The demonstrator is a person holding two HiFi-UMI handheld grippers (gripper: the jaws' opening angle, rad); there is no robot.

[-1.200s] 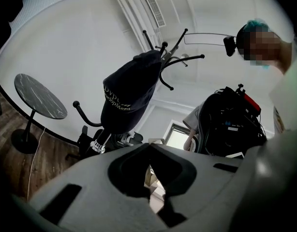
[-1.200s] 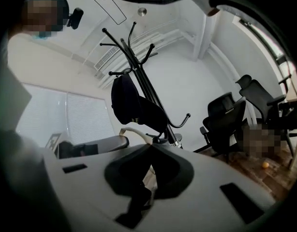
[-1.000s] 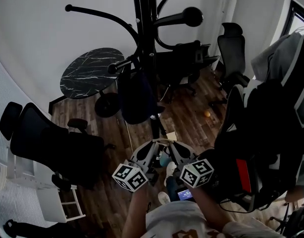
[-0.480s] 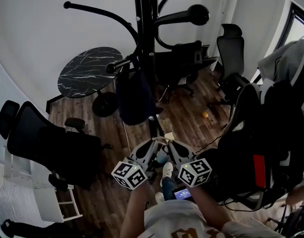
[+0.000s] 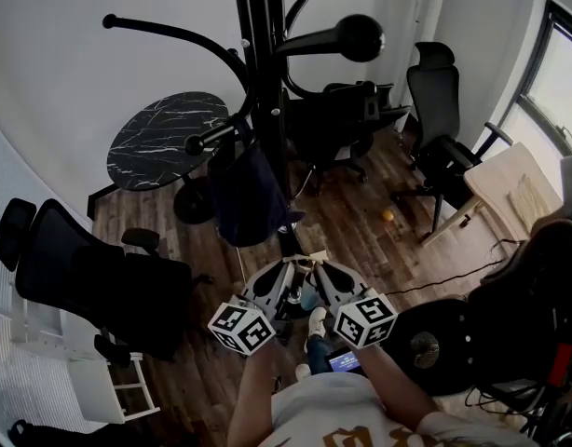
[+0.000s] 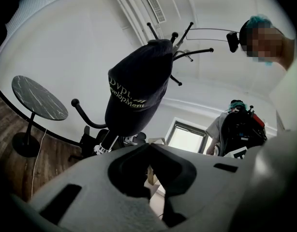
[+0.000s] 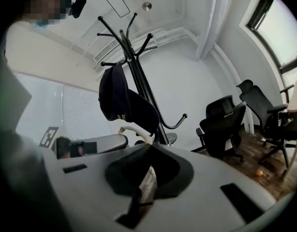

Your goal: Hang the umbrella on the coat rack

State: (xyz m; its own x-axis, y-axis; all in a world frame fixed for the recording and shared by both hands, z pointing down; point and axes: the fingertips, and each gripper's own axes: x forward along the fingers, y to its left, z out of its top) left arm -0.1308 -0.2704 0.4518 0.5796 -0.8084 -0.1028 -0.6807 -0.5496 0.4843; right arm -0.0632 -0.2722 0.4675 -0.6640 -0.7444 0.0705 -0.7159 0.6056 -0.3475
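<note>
A folded dark navy umbrella hangs from a side hook of the black coat rack; no gripper touches it. In the left gripper view the umbrella hangs ahead and above, its printed sleeve facing me and rack hooks behind it. The right gripper view shows the umbrella against the rack pole. My left gripper and right gripper sit side by side below the rack's foot, both shut and empty. The left gripper's tips meet, and so do the right gripper's tips.
A round black marble table stands left of the rack. Black office chairs stand at the left, behind the rack and at the right. A pale wooden chair is near the window. An orange ball lies on the floor.
The dark-clothed figure that filled the right side has dropped out of the head view, uncovering the window and the pale chair. Both grippers stay shut and low; the umbrella still hangs.
</note>
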